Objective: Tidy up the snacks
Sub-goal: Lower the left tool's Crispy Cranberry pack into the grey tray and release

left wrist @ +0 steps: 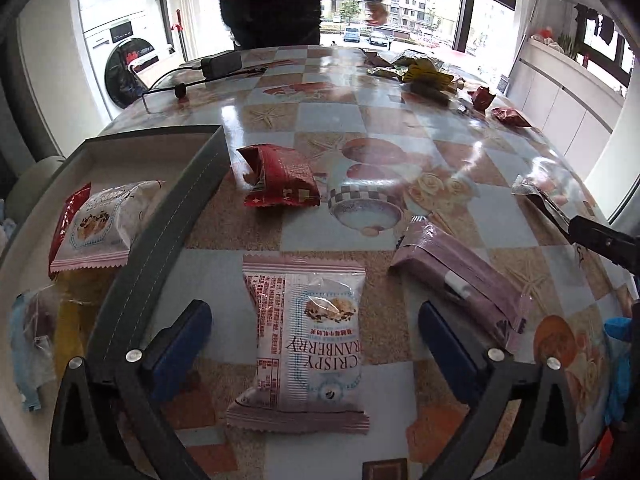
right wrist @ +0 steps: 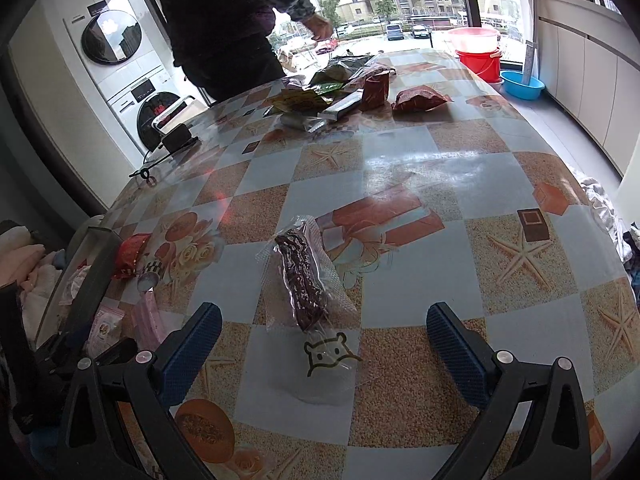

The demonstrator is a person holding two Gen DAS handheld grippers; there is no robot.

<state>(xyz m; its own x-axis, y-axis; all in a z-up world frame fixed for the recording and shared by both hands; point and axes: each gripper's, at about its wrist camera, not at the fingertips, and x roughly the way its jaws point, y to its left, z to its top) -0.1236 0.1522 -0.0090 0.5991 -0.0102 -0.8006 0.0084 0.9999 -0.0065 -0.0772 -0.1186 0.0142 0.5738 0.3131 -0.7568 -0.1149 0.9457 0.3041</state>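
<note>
My left gripper (left wrist: 316, 332) is open, its fingers either side of a white and pink Crispy Cranberry packet (left wrist: 308, 340) lying flat on the table. A grey box (left wrist: 160, 232) at the left holds a matching cranberry packet (left wrist: 102, 224) and other snacks. A red packet (left wrist: 280, 178) and a mauve bar (left wrist: 460, 276) lie beyond. My right gripper (right wrist: 324, 340) is open over a clear-wrapped dark sausage snack (right wrist: 302, 280) with a cartoon face print. The box edge (right wrist: 92, 280) shows at the left in the right wrist view.
A pile of loose snacks (right wrist: 344, 88) lies at the far end of the patterned table (right wrist: 440, 184), where a person (right wrist: 224, 20) stands. A black power adapter with cable (left wrist: 220, 64) sits far left. Red buckets (right wrist: 480, 52) and a blue basin stand on the floor.
</note>
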